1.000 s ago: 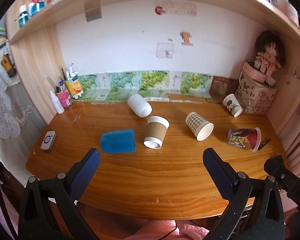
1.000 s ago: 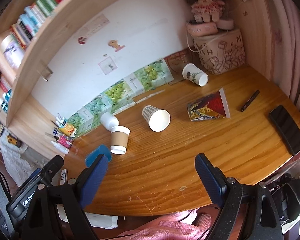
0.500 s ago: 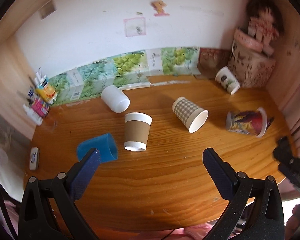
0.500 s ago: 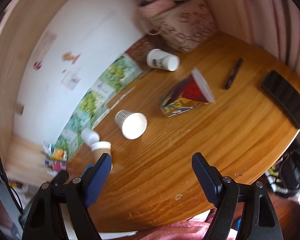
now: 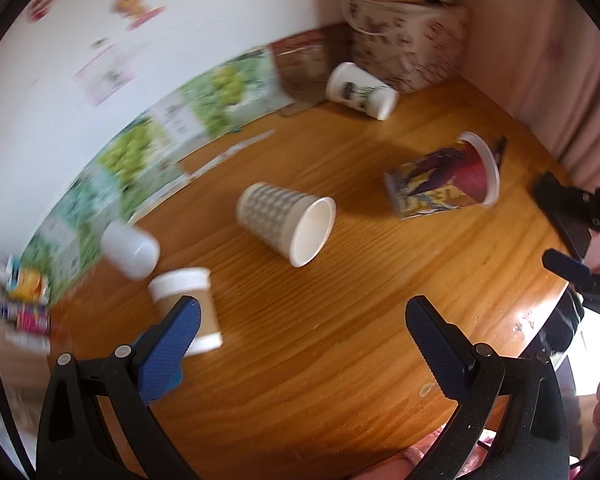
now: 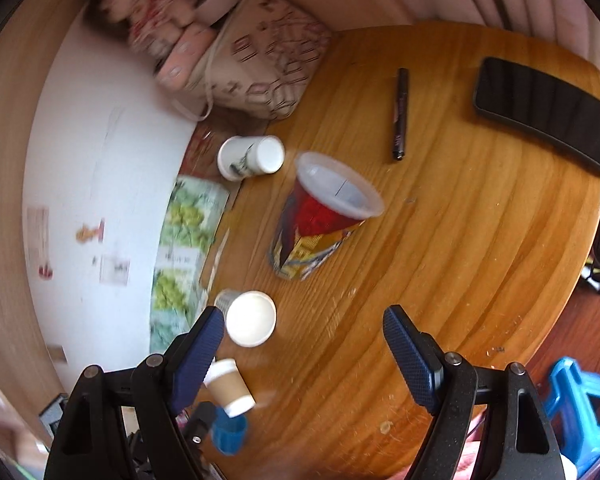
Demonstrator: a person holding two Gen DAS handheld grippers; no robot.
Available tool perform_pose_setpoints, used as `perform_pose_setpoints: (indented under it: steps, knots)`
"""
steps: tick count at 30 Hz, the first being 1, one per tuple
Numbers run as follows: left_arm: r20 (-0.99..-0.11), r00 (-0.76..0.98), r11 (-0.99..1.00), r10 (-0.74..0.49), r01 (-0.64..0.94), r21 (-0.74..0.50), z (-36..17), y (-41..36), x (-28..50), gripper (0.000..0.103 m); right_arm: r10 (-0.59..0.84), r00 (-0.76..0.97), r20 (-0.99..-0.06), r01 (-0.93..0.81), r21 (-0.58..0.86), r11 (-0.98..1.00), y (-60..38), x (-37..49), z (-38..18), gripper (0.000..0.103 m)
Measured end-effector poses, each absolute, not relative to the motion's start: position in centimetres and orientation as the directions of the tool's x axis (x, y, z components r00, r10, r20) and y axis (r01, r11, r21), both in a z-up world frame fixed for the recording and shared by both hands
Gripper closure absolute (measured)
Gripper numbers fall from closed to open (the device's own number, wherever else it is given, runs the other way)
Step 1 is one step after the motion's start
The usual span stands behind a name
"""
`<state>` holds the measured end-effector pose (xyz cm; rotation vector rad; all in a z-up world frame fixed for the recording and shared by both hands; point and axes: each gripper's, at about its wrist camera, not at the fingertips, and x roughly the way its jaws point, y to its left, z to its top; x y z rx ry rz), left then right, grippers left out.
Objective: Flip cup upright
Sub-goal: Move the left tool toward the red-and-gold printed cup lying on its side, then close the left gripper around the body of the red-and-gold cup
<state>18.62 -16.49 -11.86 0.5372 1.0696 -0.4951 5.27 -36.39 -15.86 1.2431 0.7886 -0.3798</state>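
Observation:
Several cups lie on their sides on the wooden desk (image 5: pixel 340 340). A checked paper cup (image 5: pixel 286 222) lies mid-desk, mouth toward me. A red printed plastic cup (image 5: pixel 444 188) lies to its right and also shows in the right wrist view (image 6: pixel 320 220). A white printed cup (image 5: pixel 360 90) lies at the back. A brown sleeved cup (image 5: pixel 188 308) and a white cup (image 5: pixel 130 248) are at the left. My left gripper (image 5: pixel 300 344) is open and empty above the front of the desk. My right gripper (image 6: pixel 304 352) is open and empty, with the red cup ahead of it.
A patterned bag (image 6: pixel 268 68) with a doll on it stands in the back right corner. A black pen (image 6: pixel 399 114) and a black phone (image 6: pixel 546 112) lie at the right. A small blue cup (image 6: pixel 230 434) lies near the left gripper. A blue stool (image 6: pixel 580 404) stands beyond the desk edge.
Both grippers have swung to the right and tilted; the views are blurred. The red cup now sits nearer the middle of the right wrist view. Both stay open.

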Motion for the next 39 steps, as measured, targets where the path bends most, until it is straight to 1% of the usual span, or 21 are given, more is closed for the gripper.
perform_pose_setpoints:
  steps: [8, 18, 26, 32, 39]
  knots:
    - [-0.911, 0.38, 0.64, -0.159, 0.742, 0.198, -13.3, -22.3, 19.9, 0.001, 0.121, 0.684, -0.719, 0.691, 0.692, 0.207, -38.7, 4.6, -17.5, 0.02]
    - [-0.929, 0.3, 0.509, -0.218, 0.847, 0.154, -15.3, -28.5, 20.1, 0.001, 0.07, 0.664, -0.745, 0.733, 0.666, 0.138, -40.6, 3.0, -19.0, 0.02]
    - [-0.936, 0.285, 0.481, -0.206, 0.863, 0.157, -17.5, -31.7, 21.4, 0.001, 0.032, 0.658, -0.752, 0.747, 0.657, 0.103, -41.4, 1.7, -19.5, 0.02]
    - [-0.953, 0.233, 0.474, -0.192, 0.873, 0.117, -19.1, -33.1, 22.2, 0.001, 0.024, 0.648, -0.761, 0.758, 0.648, 0.076, -41.5, 0.8, -20.0, 0.02]
    - [-0.976, 0.134, 0.475, -0.172, 0.879, 0.037, -20.4, -34.5, 22.9, 0.001, 0.017, 0.637, -0.771, 0.769, 0.637, 0.054, -41.6, 0.0, -20.1, 0.02]
